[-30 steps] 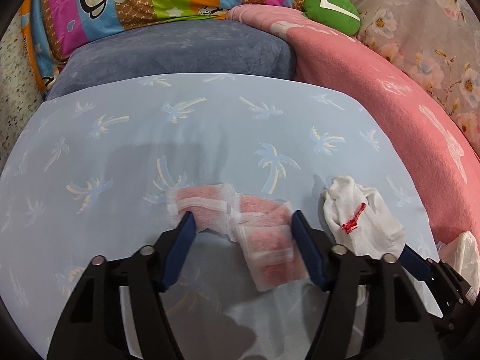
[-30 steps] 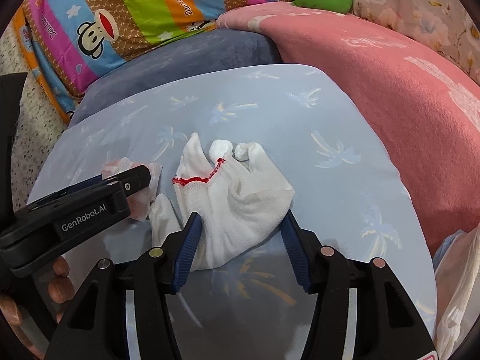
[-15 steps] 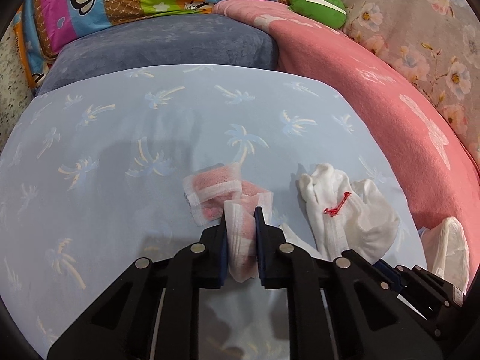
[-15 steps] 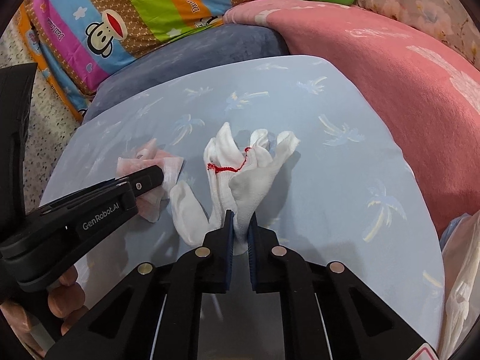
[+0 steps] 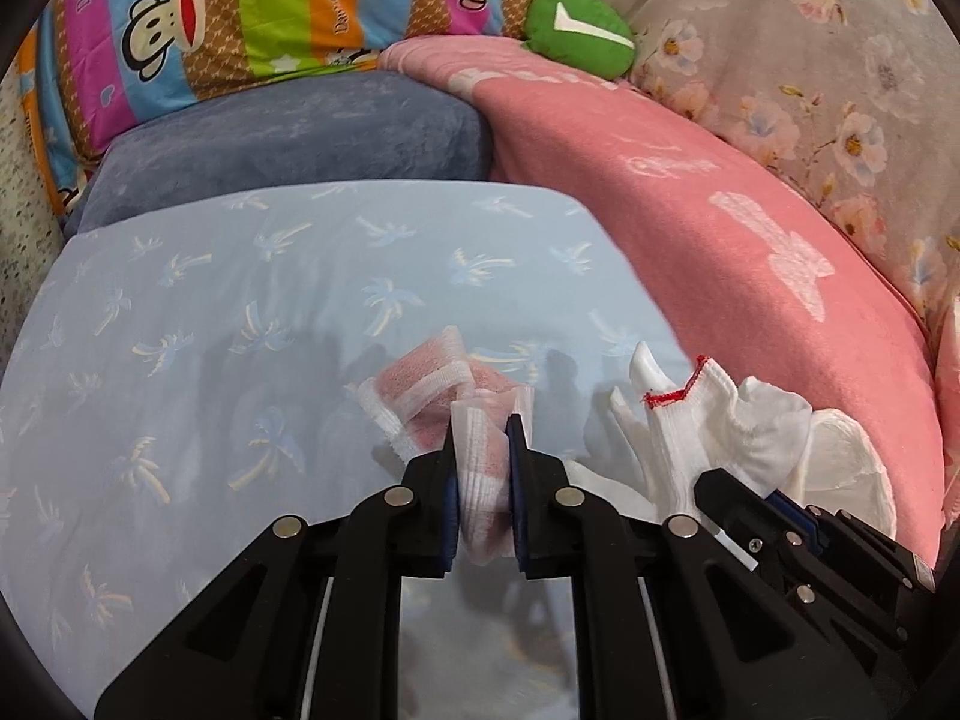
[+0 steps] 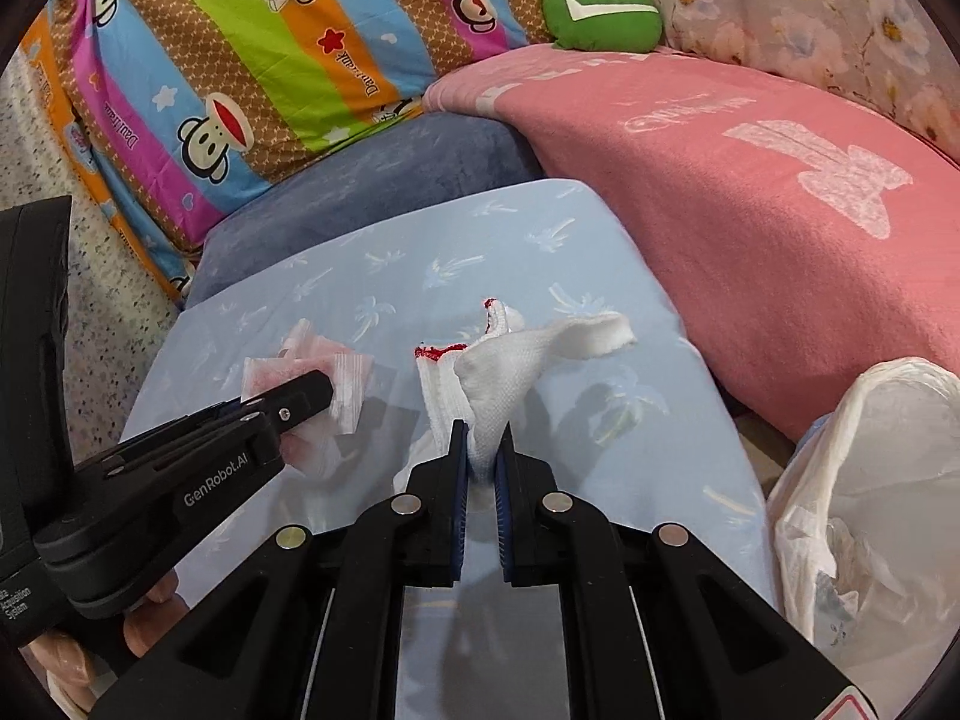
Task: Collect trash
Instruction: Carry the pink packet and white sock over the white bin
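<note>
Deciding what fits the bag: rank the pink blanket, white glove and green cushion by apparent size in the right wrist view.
1. Pink blanket.
2. White glove and green cushion look alike; the glove is nearer, so unranked.

Bright, even light, soft shadows, sharp focus, heavy fisheye bending, dark corners.

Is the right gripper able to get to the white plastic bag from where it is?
Probably yes. The white plastic bag sits just right of the right gripper, nothing between them, though it is clamped on the white glove.

Wrapper (image 5: 432, 387) left of glove (image 5: 708, 420), above cloth (image 5: 240, 300)
</note>
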`<state>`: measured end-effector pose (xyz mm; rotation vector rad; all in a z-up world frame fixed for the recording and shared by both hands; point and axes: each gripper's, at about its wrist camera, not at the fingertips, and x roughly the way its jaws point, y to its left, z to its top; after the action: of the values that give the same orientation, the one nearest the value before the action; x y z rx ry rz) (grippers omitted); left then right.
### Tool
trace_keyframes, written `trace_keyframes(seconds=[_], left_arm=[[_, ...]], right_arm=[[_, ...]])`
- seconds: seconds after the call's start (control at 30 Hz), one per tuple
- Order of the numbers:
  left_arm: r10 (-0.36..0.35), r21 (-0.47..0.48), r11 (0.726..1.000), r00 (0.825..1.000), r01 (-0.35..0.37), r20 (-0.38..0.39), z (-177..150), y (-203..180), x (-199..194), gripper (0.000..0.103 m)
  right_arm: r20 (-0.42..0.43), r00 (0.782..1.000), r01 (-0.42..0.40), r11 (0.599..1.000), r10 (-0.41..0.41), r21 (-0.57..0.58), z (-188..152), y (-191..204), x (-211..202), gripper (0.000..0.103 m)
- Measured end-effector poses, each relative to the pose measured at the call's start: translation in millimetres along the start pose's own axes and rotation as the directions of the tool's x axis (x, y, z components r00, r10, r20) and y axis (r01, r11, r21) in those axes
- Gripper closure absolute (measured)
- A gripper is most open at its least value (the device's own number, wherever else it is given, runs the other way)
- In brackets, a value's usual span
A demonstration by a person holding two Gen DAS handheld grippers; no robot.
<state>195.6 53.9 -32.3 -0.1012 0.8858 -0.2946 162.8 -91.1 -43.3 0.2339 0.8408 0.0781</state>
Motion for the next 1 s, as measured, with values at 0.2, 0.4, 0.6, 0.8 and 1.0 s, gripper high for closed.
trace_keyframes(seconds=[0.2, 0.4, 0.6, 0.8, 1.0], left_arm=[[-0.026, 0.040, 0.999, 0.999, 0.025, 0.034, -2, -29, -21, 0.090], [-0.052, 0.082, 0.996, 0.997, 0.047, 0.058, -6, -60, -40, 0.090], [-0.079, 0.125, 0.990, 0.994, 0.070, 0.069, -14, -90, -53, 0.090], [-0.102, 0.168, 0.982, 0.992, 0.089, 0.072, -22, -117, -61, 0.090], [-0.125, 0.210, 0.972, 0.990, 0.108, 0.071, -29, -143, -68, 0.090]], right_arm=[[0.057, 0.998, 0.006, 1.000, -0.008, 0.030, 0, -21, -42, 0.096], [0.110, 0.994, 0.021, 0.998, -0.028, 0.061, -2, -48, -83, 0.096], [0.144, 0.988, 0.039, 0.995, -0.052, 0.091, -6, -73, -115, 0.096], [0.172, 0.982, 0.057, 0.991, -0.078, 0.124, -12, -97, -140, 0.096], [0.193, 0.976, 0.071, 0.985, -0.101, 0.158, -20, -119, -162, 0.096]])
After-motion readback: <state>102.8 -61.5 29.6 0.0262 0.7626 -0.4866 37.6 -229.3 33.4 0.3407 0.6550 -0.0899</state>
